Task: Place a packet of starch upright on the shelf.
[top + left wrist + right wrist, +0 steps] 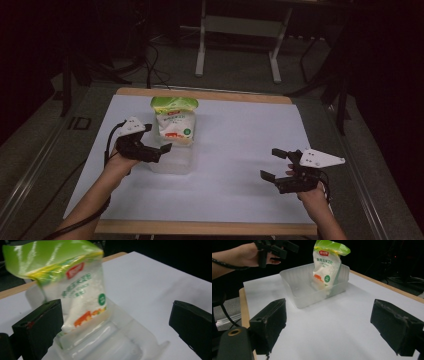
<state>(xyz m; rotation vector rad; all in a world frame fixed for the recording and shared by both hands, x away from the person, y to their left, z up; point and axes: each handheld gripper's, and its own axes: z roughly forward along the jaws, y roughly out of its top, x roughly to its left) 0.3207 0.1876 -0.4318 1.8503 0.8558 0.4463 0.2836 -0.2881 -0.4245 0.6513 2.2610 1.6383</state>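
Note:
A clear plastic bin (172, 162) sits on the left half of the white table (240, 135). A bag of white powder with a green top (175, 122) stands upright at the bin's far end. My left gripper (157, 138) hovers open at the bin's left side, close to the bag, with nothing between its jaws. Its own view has the bag (80, 290) and the bin (120, 340) just ahead of the open left gripper (117, 315). My right gripper (272, 164) is open and empty over the table's right side, well apart from the bin (302, 290) and the bag (327, 262).
The white sheet has wooden strips along its near edge (200, 227) and far edge (225, 95). Beyond the table stand a grey metal frame's legs (201, 55), and cables (150, 65) lie on the dark floor. The left hand and its gripper (274, 248) appear far off in the right gripper view.

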